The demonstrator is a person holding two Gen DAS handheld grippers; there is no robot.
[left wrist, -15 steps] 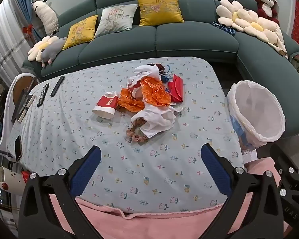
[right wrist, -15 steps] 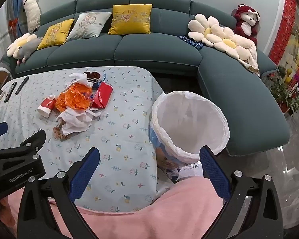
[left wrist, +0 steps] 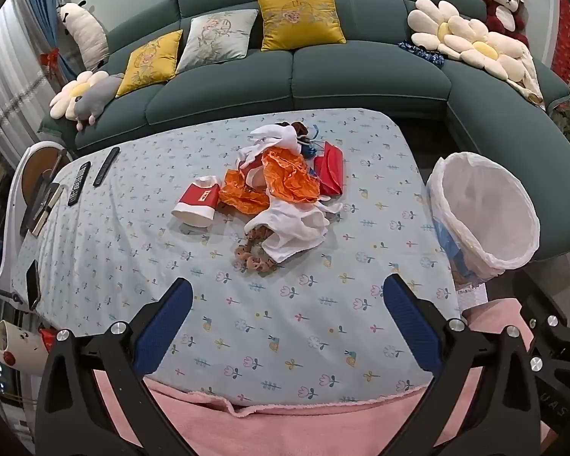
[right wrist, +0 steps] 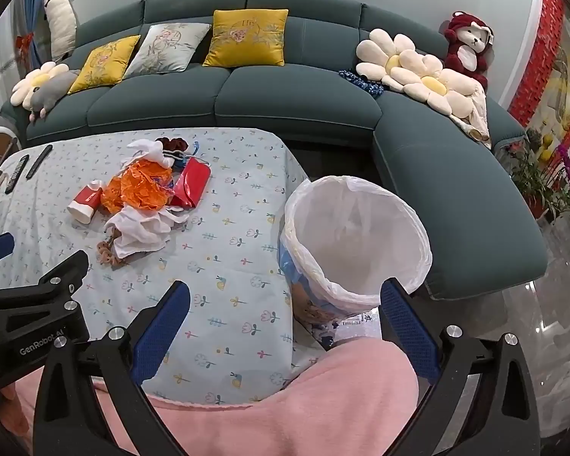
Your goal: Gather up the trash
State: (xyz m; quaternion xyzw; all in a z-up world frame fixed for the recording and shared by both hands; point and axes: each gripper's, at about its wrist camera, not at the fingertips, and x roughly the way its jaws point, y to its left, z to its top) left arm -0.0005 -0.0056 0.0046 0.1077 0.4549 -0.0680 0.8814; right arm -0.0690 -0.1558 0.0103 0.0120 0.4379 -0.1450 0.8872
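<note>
Nothing has visibly moved since half a second ago: the trash pile, the bin and both grippers sit where they did.

The left wrist view takes in the left edge of the table (left wrist: 106, 250), with two remote controls (left wrist: 91, 173) at ten o'clock and a phone (left wrist: 32, 285) at nine; the phone lies outside the right wrist view. The right wrist view shows the white-lined trash bin (right wrist: 355, 241) almost whole at centre, standing just beside the table's right edge, and potted plants (right wrist: 543, 178) at three o'clock that the left view barely catches.

The trash pile rests on the floral cloth toward the far side of the table: a red paper cup (left wrist: 197, 205) on its side, orange crumpled plastic (left wrist: 285, 178), white tissue (left wrist: 292, 228), a red packet (left wrist: 330, 171) and a brown scrap (left wrist: 254, 258). In the right view the pile sits at ten o'clock.

The left gripper (left wrist: 287, 323) and the right gripper (right wrist: 283, 326) both tilt steeply down over the near table edge, jaws spread wide, empty. The left gripper's body shows at eight o'clock in the right view. Pink fabric (right wrist: 285, 399) fills six o'clock.
</note>
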